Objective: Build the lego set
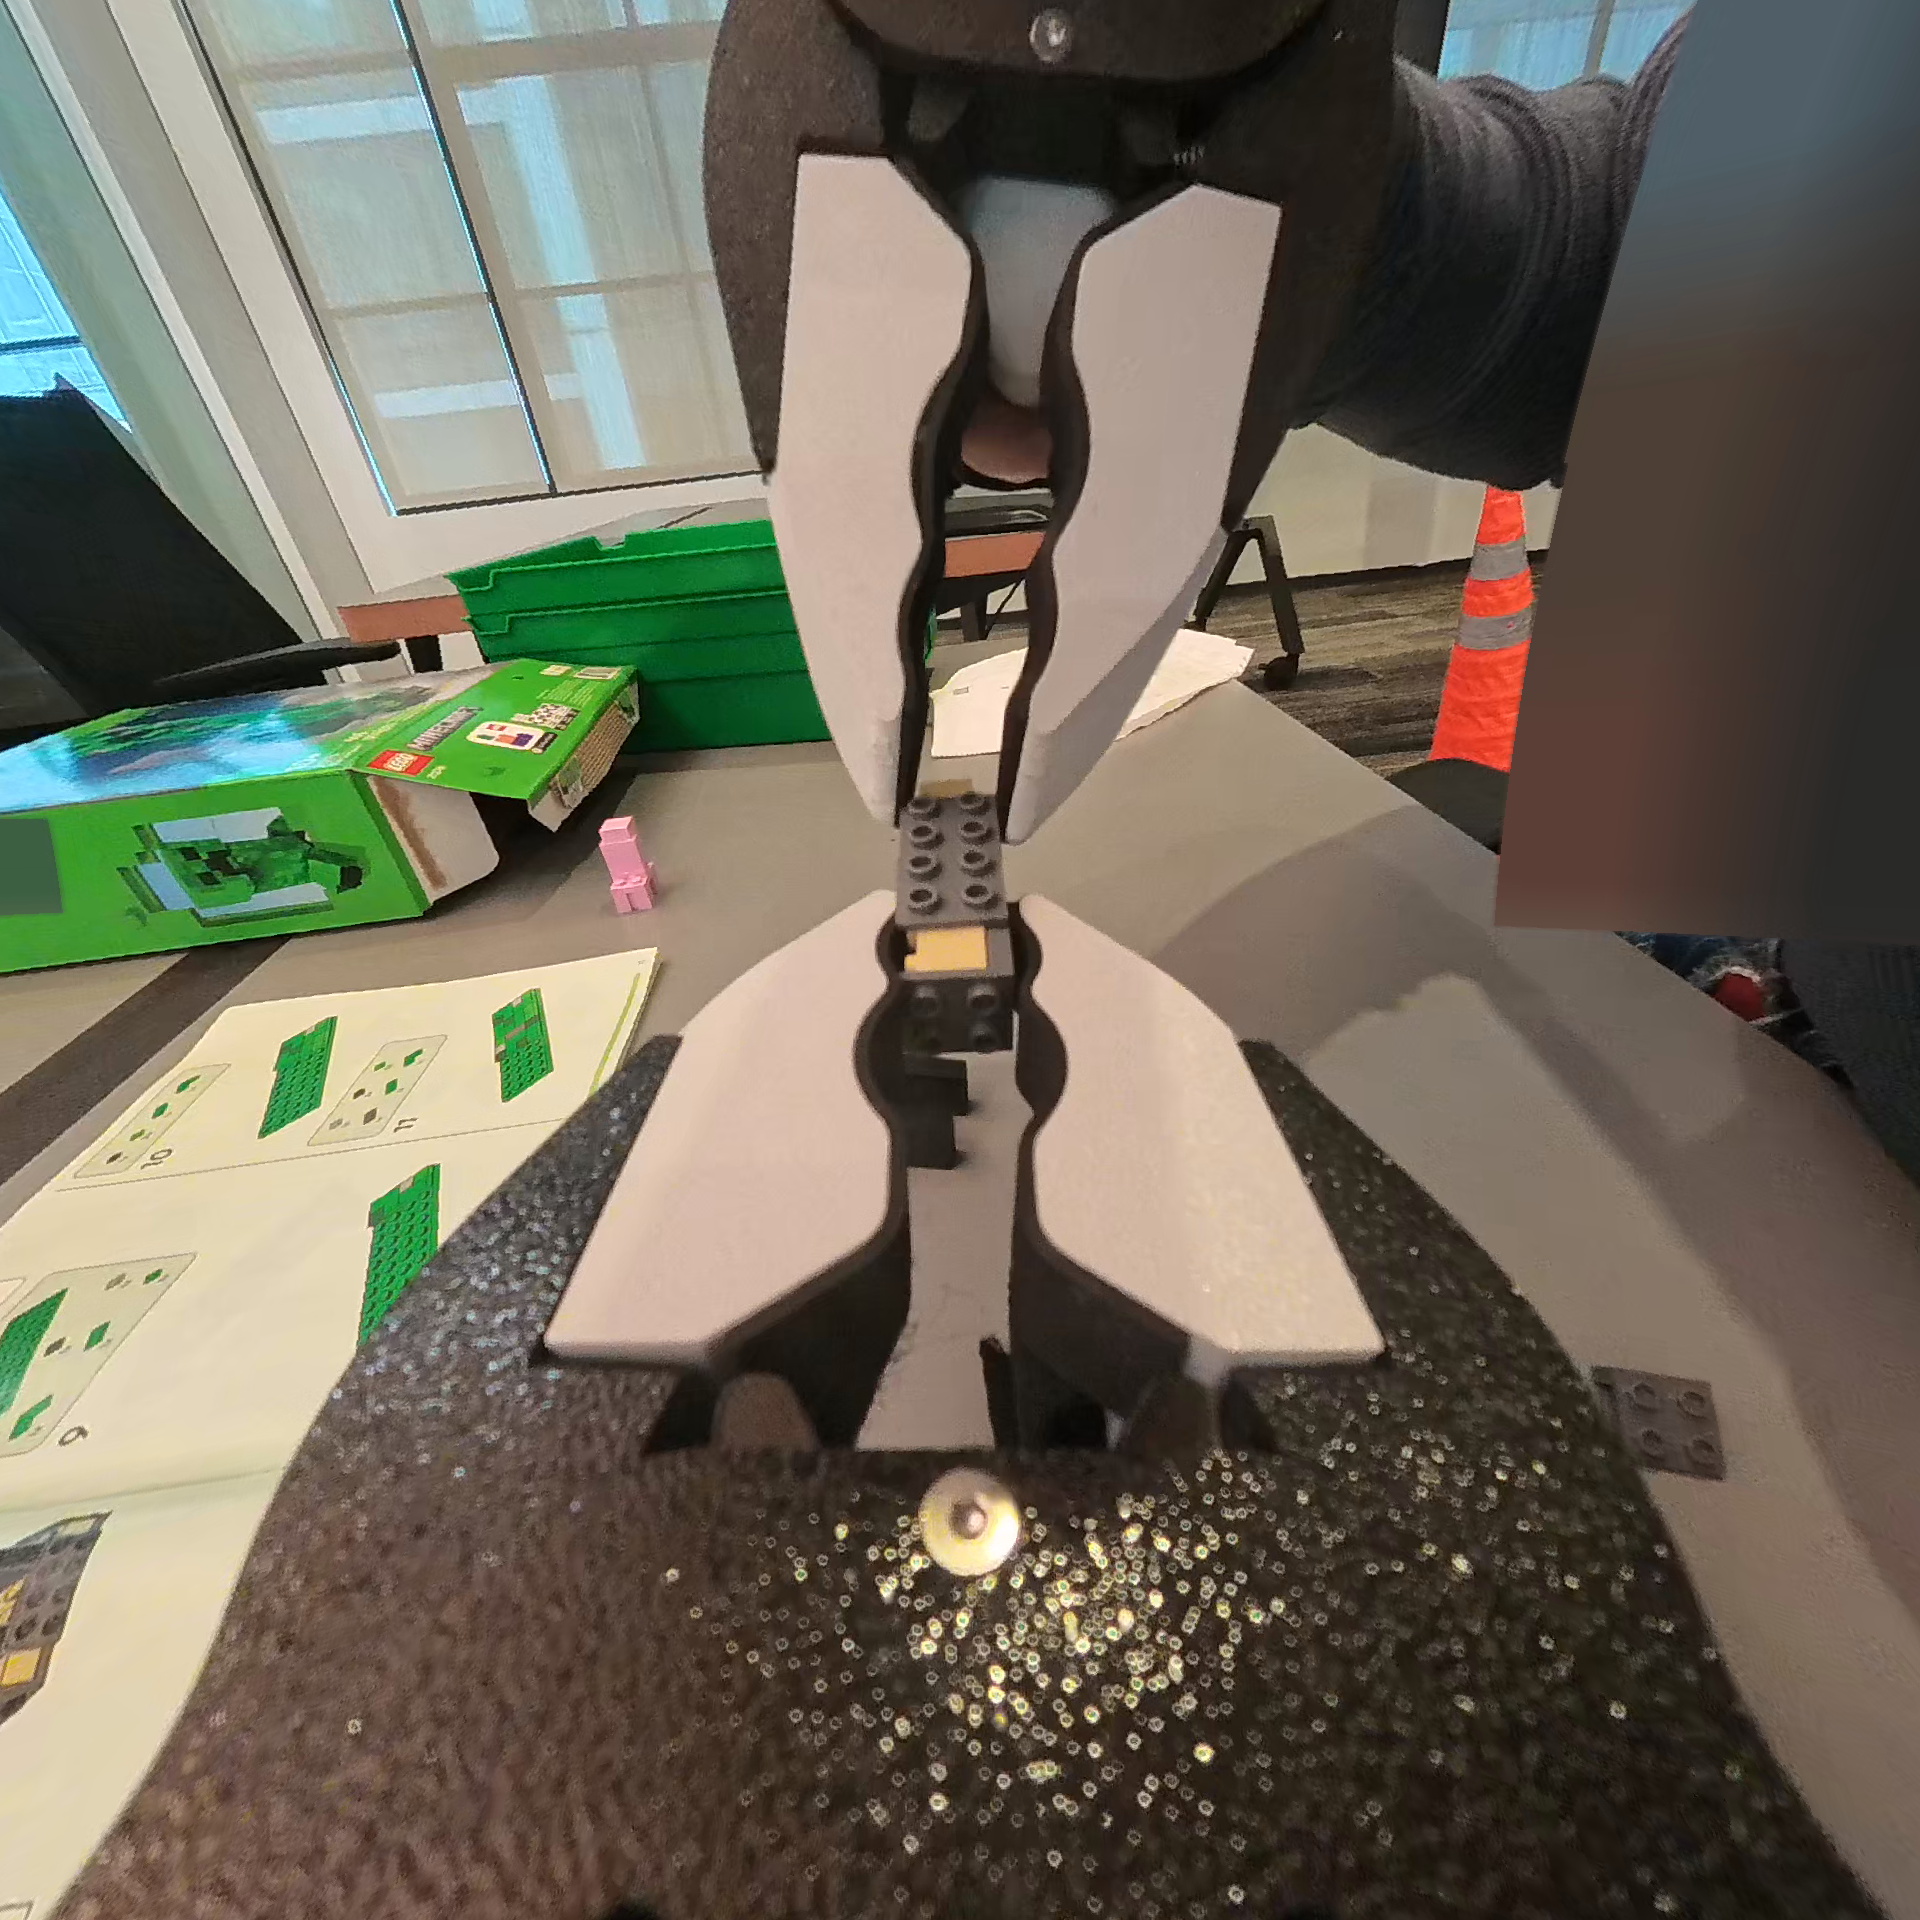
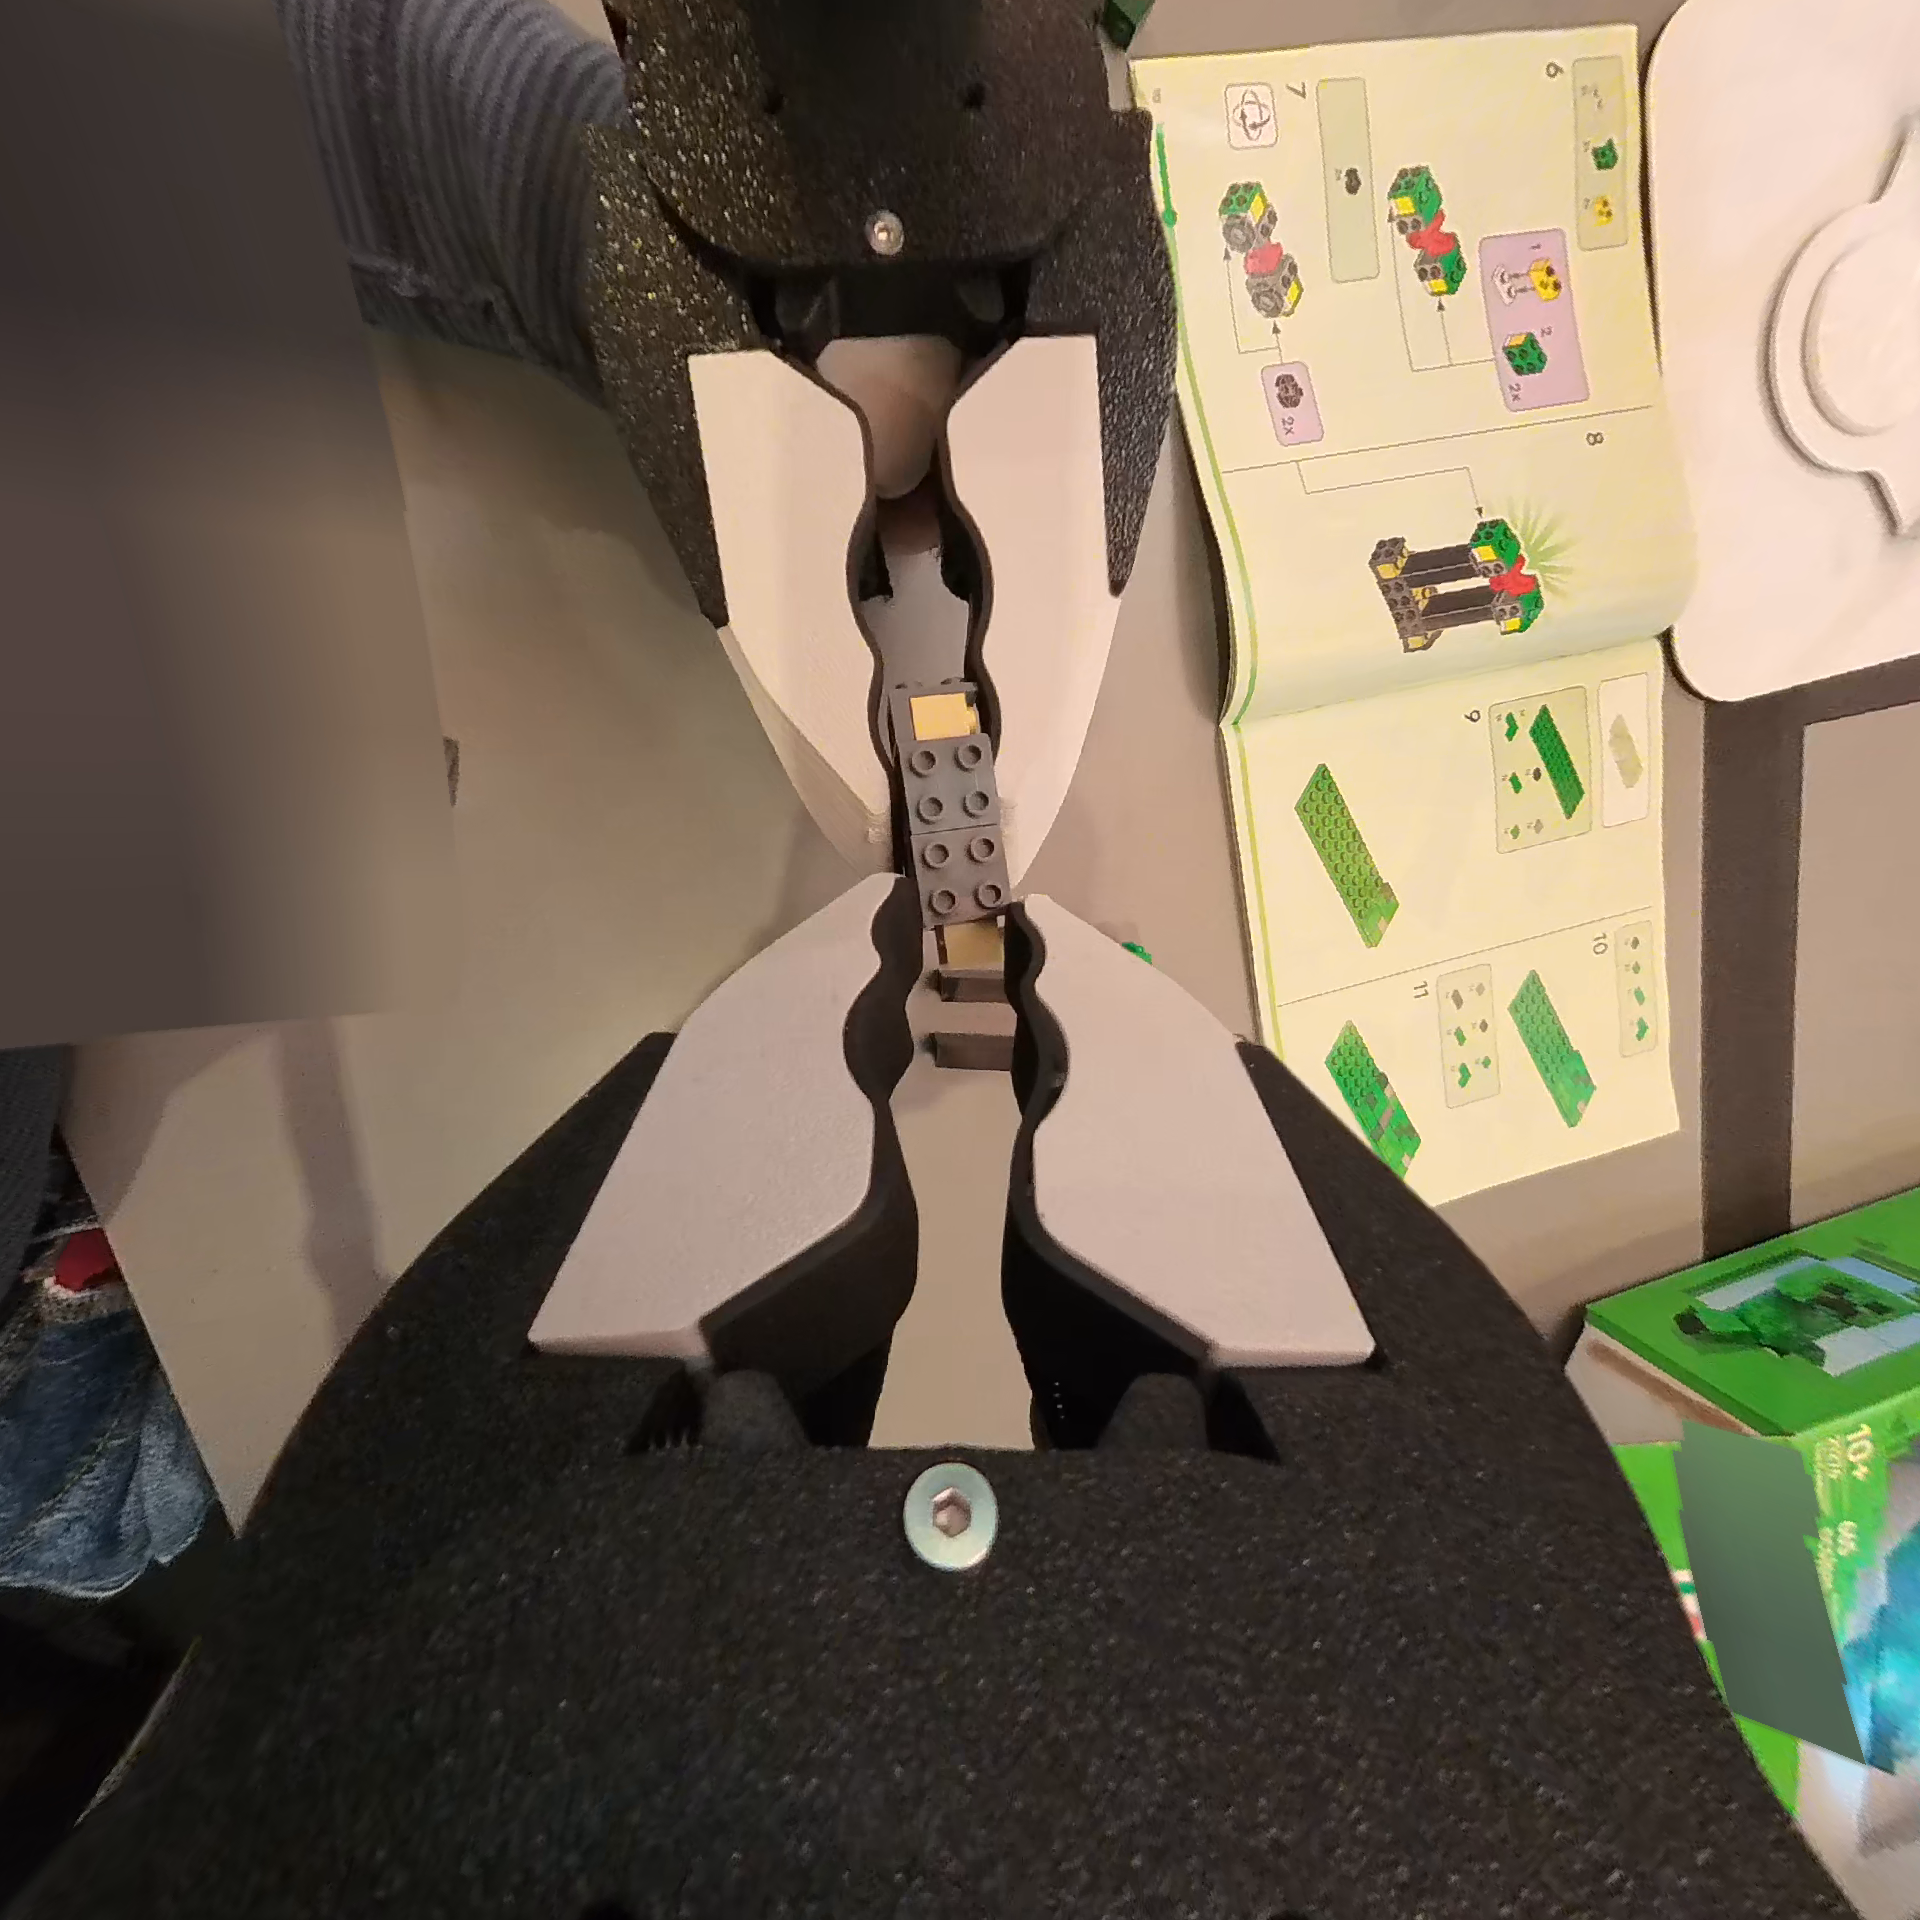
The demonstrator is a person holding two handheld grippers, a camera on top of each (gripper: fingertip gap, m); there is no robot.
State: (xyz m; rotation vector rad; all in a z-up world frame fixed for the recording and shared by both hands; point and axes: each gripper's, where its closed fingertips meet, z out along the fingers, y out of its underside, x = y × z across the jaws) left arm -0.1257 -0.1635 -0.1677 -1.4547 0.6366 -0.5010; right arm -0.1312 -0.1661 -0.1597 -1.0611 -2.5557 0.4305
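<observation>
A small dark grey Lego assembly [image 1: 948, 864] with tan faces and black bars is held in the air between both grippers, above the grey table [image 1: 1299, 935]. My left gripper [image 1: 958, 925] is shut on its near end, around a tan-faced block [image 1: 943, 951]. My right gripper [image 1: 953, 821] comes in from the top, facing the left one, and is shut on the far end. In the right wrist view the assembly [image 2: 956, 821] spans from my right gripper [image 2: 954, 914] to the left gripper [image 2: 940, 790]. Black bars [image 2: 971, 1049] show between the right fingers.
An open instruction booklet [image 1: 312, 1143] [image 2: 1455, 727] lies beside the grippers. A green Lego box [image 1: 260, 831] [image 2: 1766, 1403], a pink figure [image 1: 627, 864], stacked green trays [image 1: 644, 623] and a loose dark grey plate [image 1: 1662, 1418] are around. An orange cone [image 1: 1496, 644] stands beyond the table. Left and right tips are no more than a few centimetres apart.
</observation>
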